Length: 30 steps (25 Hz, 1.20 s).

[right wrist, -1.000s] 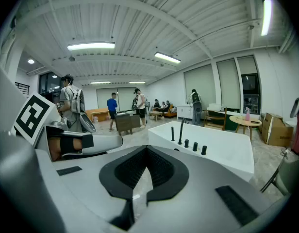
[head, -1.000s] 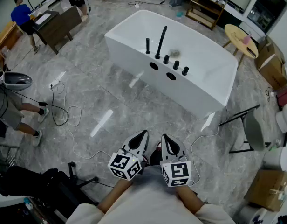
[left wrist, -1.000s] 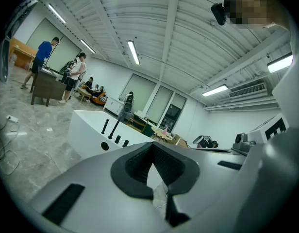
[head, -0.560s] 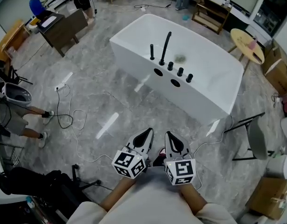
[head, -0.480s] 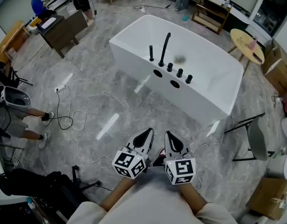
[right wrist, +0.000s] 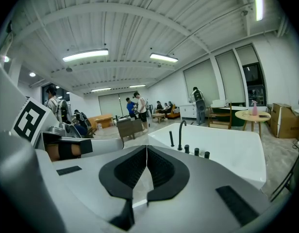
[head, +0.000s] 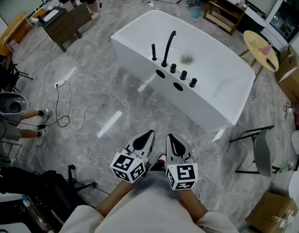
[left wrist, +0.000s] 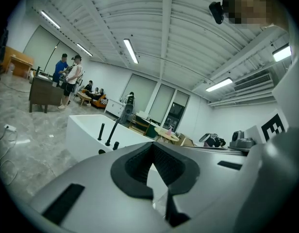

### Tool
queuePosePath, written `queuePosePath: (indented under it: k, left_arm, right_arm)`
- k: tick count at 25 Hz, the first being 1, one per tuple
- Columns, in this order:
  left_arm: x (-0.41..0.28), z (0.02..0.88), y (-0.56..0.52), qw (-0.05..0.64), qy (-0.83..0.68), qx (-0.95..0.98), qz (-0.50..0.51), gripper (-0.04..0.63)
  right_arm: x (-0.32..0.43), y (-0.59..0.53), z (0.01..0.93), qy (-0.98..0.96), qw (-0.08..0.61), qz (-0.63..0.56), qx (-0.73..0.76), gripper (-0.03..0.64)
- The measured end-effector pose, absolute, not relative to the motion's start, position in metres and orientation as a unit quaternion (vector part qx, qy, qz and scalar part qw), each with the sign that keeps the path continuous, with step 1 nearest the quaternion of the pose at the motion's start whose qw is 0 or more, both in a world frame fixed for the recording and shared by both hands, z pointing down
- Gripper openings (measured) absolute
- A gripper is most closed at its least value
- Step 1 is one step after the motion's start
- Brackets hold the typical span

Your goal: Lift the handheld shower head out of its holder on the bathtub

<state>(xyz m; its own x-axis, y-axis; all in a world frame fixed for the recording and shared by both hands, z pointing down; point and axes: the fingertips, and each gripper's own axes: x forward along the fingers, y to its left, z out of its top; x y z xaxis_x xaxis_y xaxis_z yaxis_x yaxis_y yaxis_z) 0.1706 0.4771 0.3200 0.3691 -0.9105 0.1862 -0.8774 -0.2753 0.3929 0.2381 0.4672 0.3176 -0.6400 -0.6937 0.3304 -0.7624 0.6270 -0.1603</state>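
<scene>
Holding both grippers low and side by side, the person stands well short of the bathtub (head: 207,106). The left gripper (head: 149,133) has its jaws fully together with nothing between them. The right gripper (head: 169,136) is likewise closed and empty.

The handheld shower head (head: 153,51) is a slim black upright rod seated in its holder on the tub's near rim. It lies well ahead of both grippers, separated from them by grey floor. Just beside it, on the right gripper's side, rises the curved spout (head: 167,46), followed by a row of three knobs (head: 183,74).

Expect a rigid, probably metal body with a smooth finish that may slip between the pads. A hose below, not visible, would add drag. Grip the upper shaft squarely across its width with jaws opened beforehand. Draw straight up along its axis, keeping clear of the spout.
</scene>
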Motion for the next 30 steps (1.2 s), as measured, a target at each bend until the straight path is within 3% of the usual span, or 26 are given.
queuePosePath:
  k: [13,30]
  left_arm:
    - [0.153,0.334,0.453,0.229,-0.579,0.782,-0.033,0.005]
    - [0.07,0.326,0.311,0.23,-0.524,0.82,-0.035,0.005]
  right_arm:
    - [0.211,0.438,0.335,-0.905,0.131,0.158,0.373,0.018]
    - [0.113,0.314,0.318,-0.9,0.146,0.126,0.39,0.018]
